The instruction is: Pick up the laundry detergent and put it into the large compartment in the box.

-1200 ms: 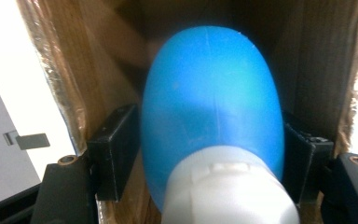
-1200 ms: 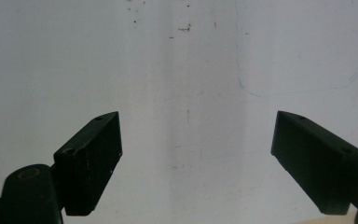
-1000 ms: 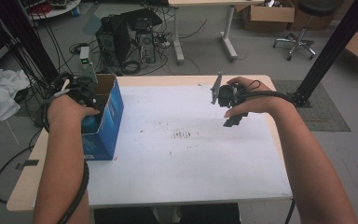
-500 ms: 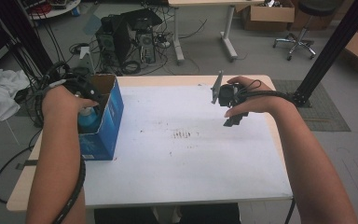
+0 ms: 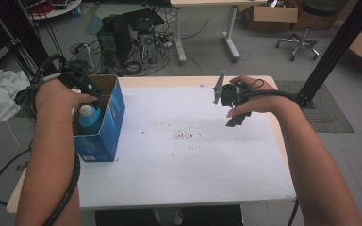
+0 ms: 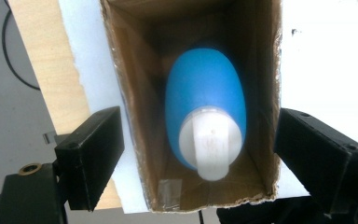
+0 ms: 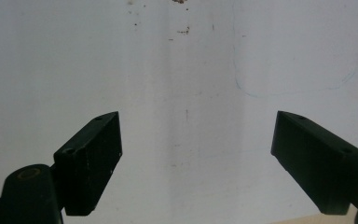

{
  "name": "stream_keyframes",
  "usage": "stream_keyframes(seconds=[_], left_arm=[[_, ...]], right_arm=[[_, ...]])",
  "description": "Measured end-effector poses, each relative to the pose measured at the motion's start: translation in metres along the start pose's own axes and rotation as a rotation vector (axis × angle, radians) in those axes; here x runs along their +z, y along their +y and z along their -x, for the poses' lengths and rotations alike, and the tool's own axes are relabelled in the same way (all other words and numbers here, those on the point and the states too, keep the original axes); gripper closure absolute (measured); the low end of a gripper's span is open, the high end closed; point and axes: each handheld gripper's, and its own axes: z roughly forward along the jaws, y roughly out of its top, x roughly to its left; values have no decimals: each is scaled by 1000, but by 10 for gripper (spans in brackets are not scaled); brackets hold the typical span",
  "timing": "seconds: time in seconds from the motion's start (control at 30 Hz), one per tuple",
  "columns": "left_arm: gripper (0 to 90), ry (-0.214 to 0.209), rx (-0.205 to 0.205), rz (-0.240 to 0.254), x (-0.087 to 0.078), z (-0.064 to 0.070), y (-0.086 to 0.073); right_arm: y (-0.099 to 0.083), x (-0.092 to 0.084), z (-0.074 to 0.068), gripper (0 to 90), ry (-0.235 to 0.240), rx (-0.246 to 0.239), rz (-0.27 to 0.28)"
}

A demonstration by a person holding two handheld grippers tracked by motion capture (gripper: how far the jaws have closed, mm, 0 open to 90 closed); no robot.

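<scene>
Black jaws of the left gripper (image 6: 200,158) stand apart, having just been opening, one on either side of an open blue cardboard box (image 5: 104,123) and touching nothing; the right gripper (image 7: 198,158) hangs with its jaws spread wide and empty over bare tabletop. At a white table (image 5: 188,165) with a pale wooden edge, a person works with a gripper in each hand. The box stands upright near the table's left edge, its brown inside open to the left gripper view. Inside it a blue bottle (image 6: 205,98) with a white cap (image 6: 209,144) stands upright, free of the jaws. Faint brown specks (image 5: 186,136) mark the middle of the tabletop.
</scene>
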Motion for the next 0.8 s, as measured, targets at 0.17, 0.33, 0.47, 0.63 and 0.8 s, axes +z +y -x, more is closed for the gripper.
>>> stream_keyframes(seconds=[0.17,0.33,0.47,0.63,0.8], left_arm=[[156,-7,15,9,-6,1,1],[116,-9,38,6,-14,3,2],[99,-1,46,17,-22,5,2],[89,10,59,19,-27,6,3],[18,2,88,23,-35,11,4]], right_arm=[[0,0,0,164,-1,2,-1],[-1,-2,0,165,-2,8,-2],[-2,-2,0,165,-1,10,-5],[-2,-2,0,164,2,16,-13],[-2,-2,0,165,3,15,-11]])
